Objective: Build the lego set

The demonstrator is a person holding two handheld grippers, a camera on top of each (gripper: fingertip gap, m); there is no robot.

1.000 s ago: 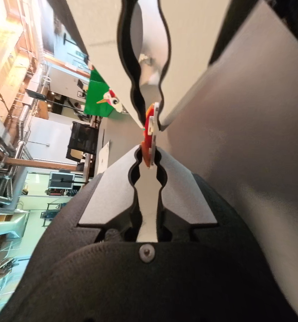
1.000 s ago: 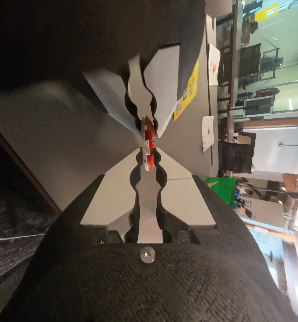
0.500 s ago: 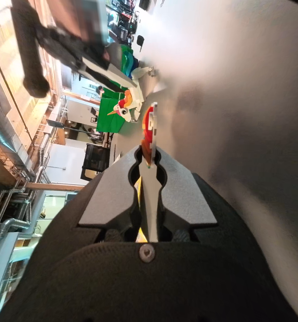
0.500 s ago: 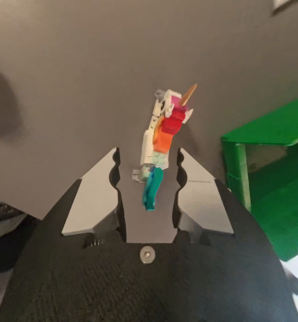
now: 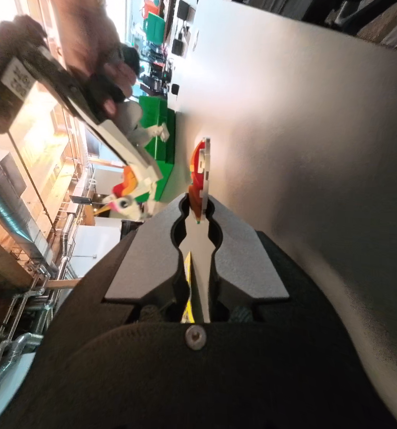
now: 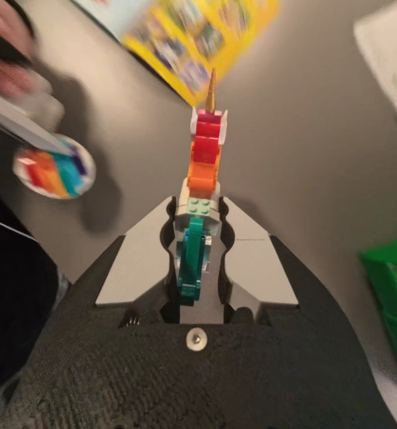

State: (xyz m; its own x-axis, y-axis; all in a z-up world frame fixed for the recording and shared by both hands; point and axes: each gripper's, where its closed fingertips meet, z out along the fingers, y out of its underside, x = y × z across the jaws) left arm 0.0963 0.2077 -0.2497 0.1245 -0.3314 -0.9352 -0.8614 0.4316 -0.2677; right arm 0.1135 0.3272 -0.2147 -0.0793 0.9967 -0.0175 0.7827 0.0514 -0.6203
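My left gripper (image 5: 197,198) is shut on the lower edge of a round white rainbow disc (image 5: 201,167), seen edge-on above the grey table (image 5: 309,139). My right gripper (image 6: 197,202) is shut on the body of a white lego unicorn (image 6: 203,153) with a rainbow mane, a gold horn and a teal tail. The unicorn points away from the camera. In the right wrist view the rainbow disc (image 6: 53,168) hangs at the left in the left gripper's fingers (image 6: 26,132), apart from the unicorn. In the left wrist view the unicorn (image 5: 129,197) is held off the table by the right gripper (image 5: 125,151).
A green box (image 5: 160,144) stands on the table behind the unicorn and shows at the right in the right wrist view (image 6: 392,290). A yellow printed booklet (image 6: 193,44) and a white sheet (image 6: 387,69) lie farther off. A hand (image 5: 88,46) holds the right gripper.
A second ago both grippers held the rainbow disc. The right one let go, opened around the unicorn on the table, and now is shut on it and holds it up. The left still holds the disc.
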